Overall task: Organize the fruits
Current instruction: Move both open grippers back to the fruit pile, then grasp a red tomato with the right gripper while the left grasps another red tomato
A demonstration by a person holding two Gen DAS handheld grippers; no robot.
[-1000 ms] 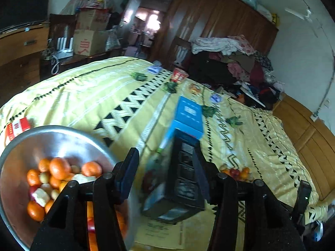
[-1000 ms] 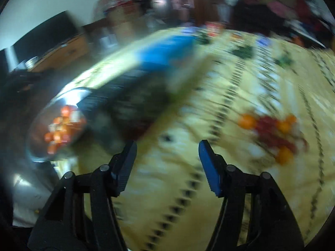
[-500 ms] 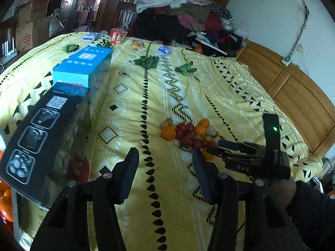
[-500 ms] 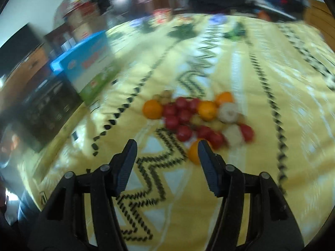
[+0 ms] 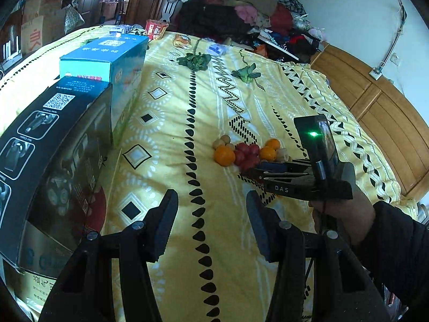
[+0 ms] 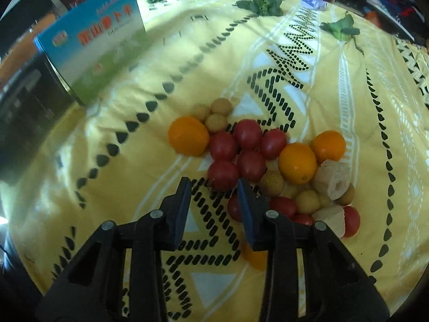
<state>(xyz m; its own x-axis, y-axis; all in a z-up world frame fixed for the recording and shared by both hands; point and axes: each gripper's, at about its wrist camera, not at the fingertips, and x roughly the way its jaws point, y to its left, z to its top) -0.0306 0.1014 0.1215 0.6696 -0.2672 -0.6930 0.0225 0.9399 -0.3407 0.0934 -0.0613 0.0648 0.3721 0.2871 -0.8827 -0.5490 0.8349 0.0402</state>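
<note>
Your right gripper (image 6: pixel 213 187) hangs low over the near edge of the fruit pile (image 6: pixel 268 161) on the bed (image 6: pixel 134 187); its jaws have just been closing to a narrow gap, and nothing sits between the pads yet, only the yellow bedspread. Just past the tips lies a red cherry tomato (image 6: pixel 223 175), touching its neighbours, and another is partly hidden behind the right finger. These look smooth, round and thin-skinned, so they will likely roll or squirt out if you pinch off-centre, and bruise or split if you squeeze hard; take one across its widest middle with gentle pressure. The oranges (image 6: pixel 188 135) look firmer and heavier, too wide for the present gap, so open up before trying one. The small tan round fruits (image 6: pixel 216 122) and the pale cut chunks (image 6: pixel 332 178) seem light; the chunks may be soft or crumbly. The bedding is soft, so pressing down will sink the fruit and set others rolling. Your left gripper (image 5: pixel 211 214) is half open and empty, held back over bare bedspread near the black box (image 5: pixel 53 161) and blue box (image 5: pixel 107 61).
</note>
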